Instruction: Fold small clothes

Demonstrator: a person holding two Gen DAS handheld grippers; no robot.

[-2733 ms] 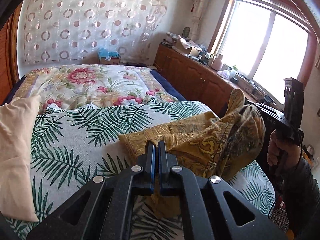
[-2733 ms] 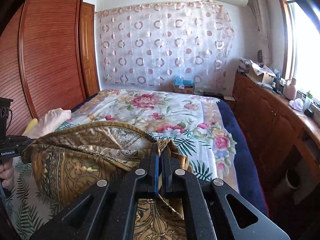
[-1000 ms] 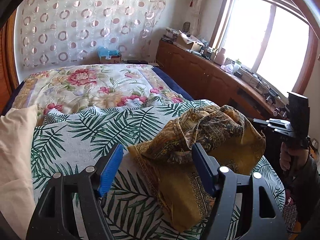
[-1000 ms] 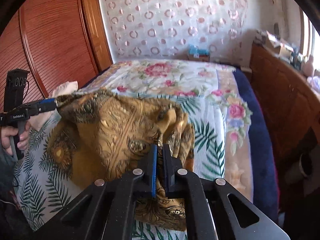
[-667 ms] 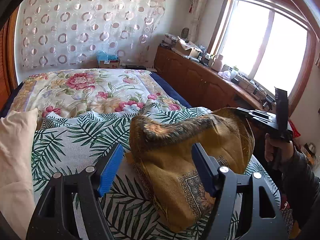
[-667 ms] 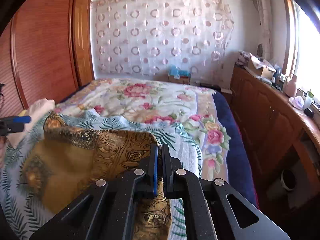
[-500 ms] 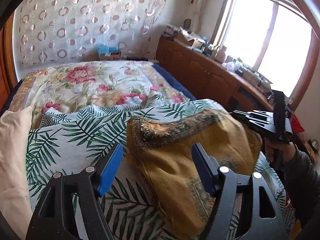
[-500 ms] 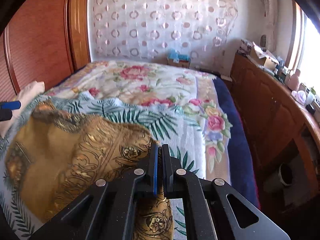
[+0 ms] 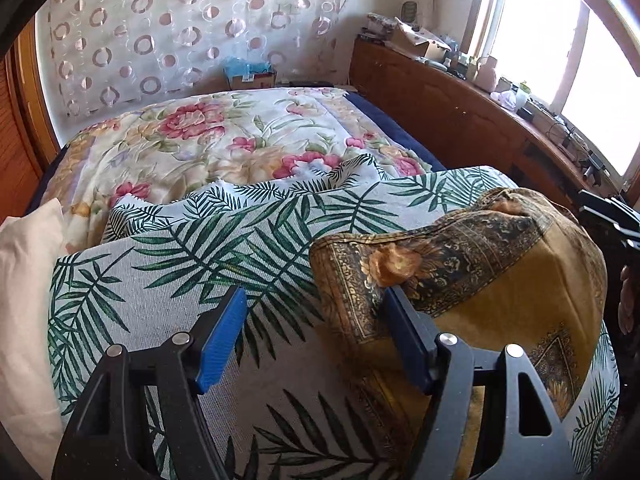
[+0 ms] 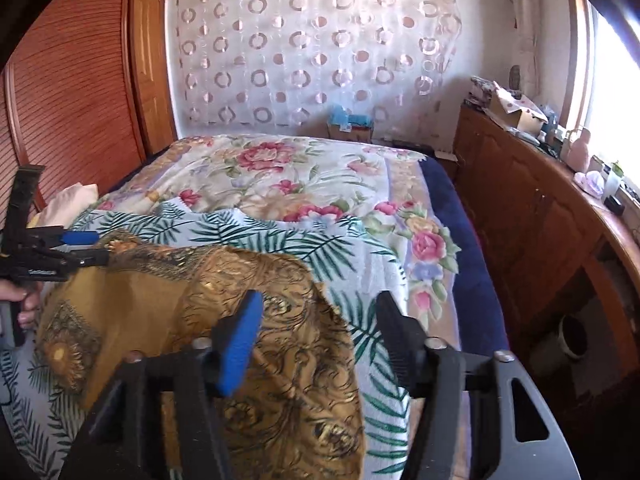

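Note:
A mustard-gold patterned cloth (image 9: 500, 288) lies folded over on the palm-leaf sheet (image 9: 208, 264) on the bed. It also shows in the right wrist view (image 10: 224, 304). My left gripper (image 9: 312, 320) is open and empty, with its right finger against the cloth's left corner. It also shows in the right wrist view (image 10: 86, 248) at the cloth's far left corner. My right gripper (image 10: 320, 316) is open and empty over the cloth's right edge. Its black body shows at the right edge of the left wrist view (image 9: 608, 216).
A floral quilt (image 10: 304, 176) covers the far half of the bed. A pale pillow (image 9: 20, 300) lies at the left. A long wooden cabinet (image 10: 532, 216) with clutter on top runs along the right under the window. A wooden wardrobe (image 10: 72, 92) stands at the left.
Both grippers held the cloth shut 2.7 s ago. The left opened about a second ago. The right laid the cloth down flat and has now opened too.

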